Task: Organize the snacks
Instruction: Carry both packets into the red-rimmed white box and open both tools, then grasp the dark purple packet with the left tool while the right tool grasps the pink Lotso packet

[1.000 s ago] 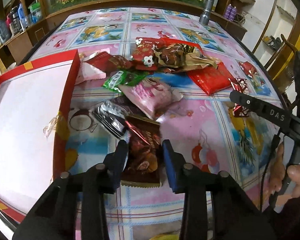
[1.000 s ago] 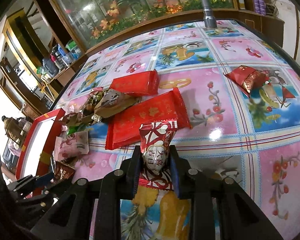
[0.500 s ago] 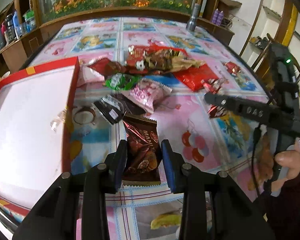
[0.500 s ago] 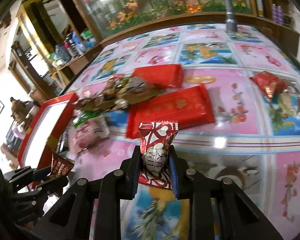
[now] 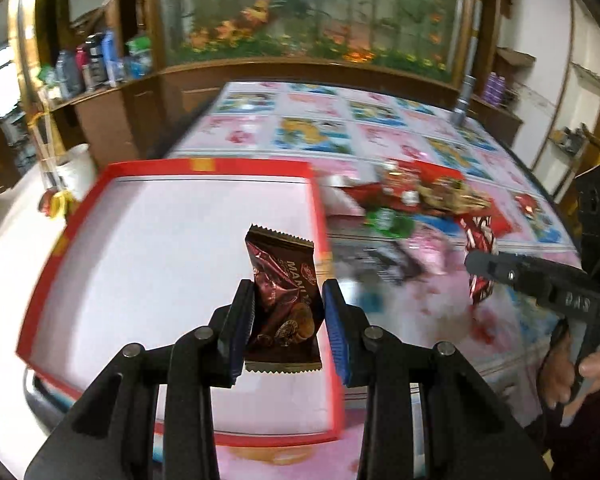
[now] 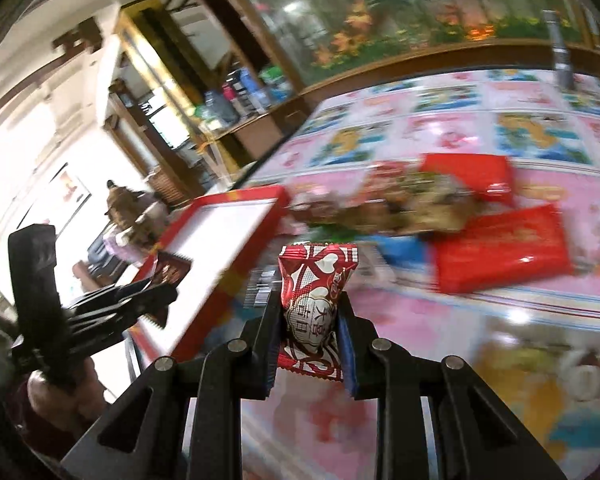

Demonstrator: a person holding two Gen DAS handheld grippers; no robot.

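My left gripper is shut on a brown chocolate snack packet, held in the air above the right part of the red-rimmed white tray. My right gripper is shut on a red-and-white candy packet, lifted over the table just right of the tray. In the left wrist view the right gripper and its candy packet show at the right. In the right wrist view the left gripper and the brown packet show at the left.
A blurred pile of mixed snacks lies on the patterned tablecloth right of the tray, with two flat red packs behind it. A metal flashlight stands at the far edge. A white cup sits left of the tray.
Both grippers have lifted their packets off the table and swung left. The brown packet is now over the tray, and the candy packet nears the tray's right rim.
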